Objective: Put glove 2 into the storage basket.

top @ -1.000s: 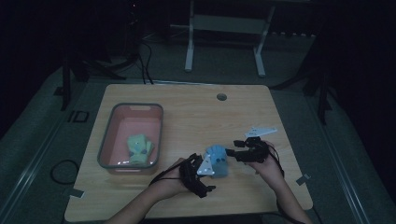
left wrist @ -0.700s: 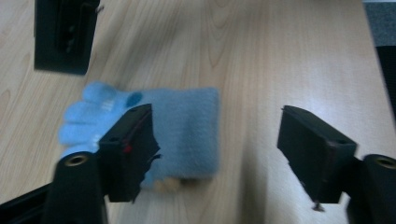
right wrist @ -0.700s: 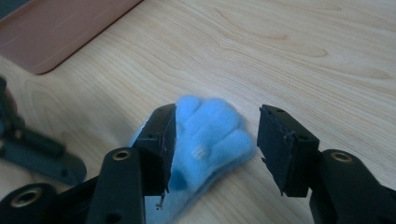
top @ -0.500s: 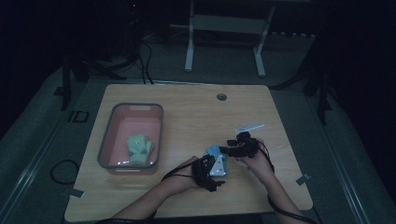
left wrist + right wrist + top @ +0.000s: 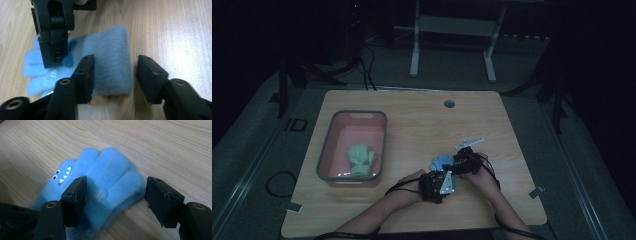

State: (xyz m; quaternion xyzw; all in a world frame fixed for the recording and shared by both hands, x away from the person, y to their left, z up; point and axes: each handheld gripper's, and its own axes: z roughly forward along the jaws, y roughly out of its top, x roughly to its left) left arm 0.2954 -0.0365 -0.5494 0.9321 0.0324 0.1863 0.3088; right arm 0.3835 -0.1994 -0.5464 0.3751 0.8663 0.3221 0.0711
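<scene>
**Two tools meet over a blue glove**

At the left of the wooden counter (image 5: 412,120) sits a pink bin (image 5: 328,165) with a green glove (image 5: 360,159) lying inside, well apart from the work. Toward the near right edge, a person's two hands bring their tools together over a fuzzy blue glove (image 5: 441,161) that lies flat on the bare wood. The left tool (image 5: 113,75) has its jaws parted around the glove's cuff end, one jaw pressed into the fleece and the other standing clear on the wood beside it. The right tool (image 5: 115,195) comes at the finger end, jaws likewise spread wide, one on the fleece and the other just off the fingertips. A small face with white teeth shows on the glove in the right gripper view. Just beyond the right hand, a pale flat strip (image 5: 469,143) lies on the counter.
</scene>
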